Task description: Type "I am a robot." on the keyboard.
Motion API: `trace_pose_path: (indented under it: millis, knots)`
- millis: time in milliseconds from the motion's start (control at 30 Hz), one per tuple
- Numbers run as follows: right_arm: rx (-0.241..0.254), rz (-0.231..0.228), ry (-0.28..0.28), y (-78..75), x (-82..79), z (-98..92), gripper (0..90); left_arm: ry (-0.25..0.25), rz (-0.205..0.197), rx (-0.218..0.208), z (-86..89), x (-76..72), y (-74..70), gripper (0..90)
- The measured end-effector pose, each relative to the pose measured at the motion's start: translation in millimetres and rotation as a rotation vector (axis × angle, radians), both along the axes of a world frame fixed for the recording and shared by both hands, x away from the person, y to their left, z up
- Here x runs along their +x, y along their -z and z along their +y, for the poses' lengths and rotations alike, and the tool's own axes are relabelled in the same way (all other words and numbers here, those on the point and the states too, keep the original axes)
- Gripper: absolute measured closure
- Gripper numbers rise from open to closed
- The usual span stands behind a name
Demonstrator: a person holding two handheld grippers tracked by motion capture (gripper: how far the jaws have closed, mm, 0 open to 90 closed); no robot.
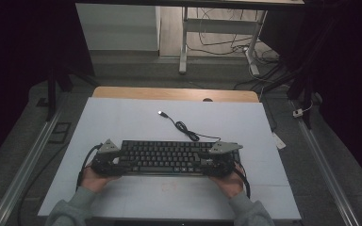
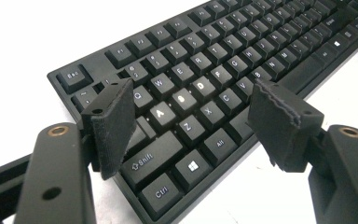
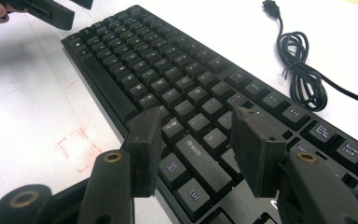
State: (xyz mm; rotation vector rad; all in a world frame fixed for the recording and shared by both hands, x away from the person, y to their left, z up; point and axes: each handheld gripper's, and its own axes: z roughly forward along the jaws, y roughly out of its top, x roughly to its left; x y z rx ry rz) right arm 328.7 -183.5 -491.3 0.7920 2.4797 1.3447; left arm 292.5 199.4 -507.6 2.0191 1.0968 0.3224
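Plainly, the keyboard [image 1: 167,157] lies flat at the table's [image 1: 122,117] six o'clock side, its cable [image 1: 184,127] curling off toward twelve. It looks stiff, fairly light and smooth-edged, so I judge both short ends the best holds. The left gripper [image 2: 191,116] hovers over its nine o'clock end, the right gripper [image 3: 198,149] over three o'clock; both jaws stand apart, gripping nothing, hands low and level.

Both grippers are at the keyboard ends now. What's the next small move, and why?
Probably lower the right gripper and close it on the keyboard at its near right edge. Its jaws stand open above the right Shift and Ctrl keys, gripping nothing; the left gripper likewise hovers open over the other end.
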Motion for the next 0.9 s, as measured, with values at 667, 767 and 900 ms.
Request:
trace_pose_path:
  millis: [667,767,900]
  knots:
    - [-0.002,-0.002,0.009,-0.4,0.8,-1.4,53.3,0.027,-0.063,0.015,-20.5,23.5,-8.1,56.6]
    - [-0.008,-0.002,0.010,-0.2,0.8,-1.1,53.3,0.035,-0.066,0.014,-23.3,27.1,-8.8,67.7]
    - [-0.006,0.000,0.006,0.4,0.9,-0.5,53.3,0.056,-0.050,0.010,-28.6,32.6,-7.8,83.5]
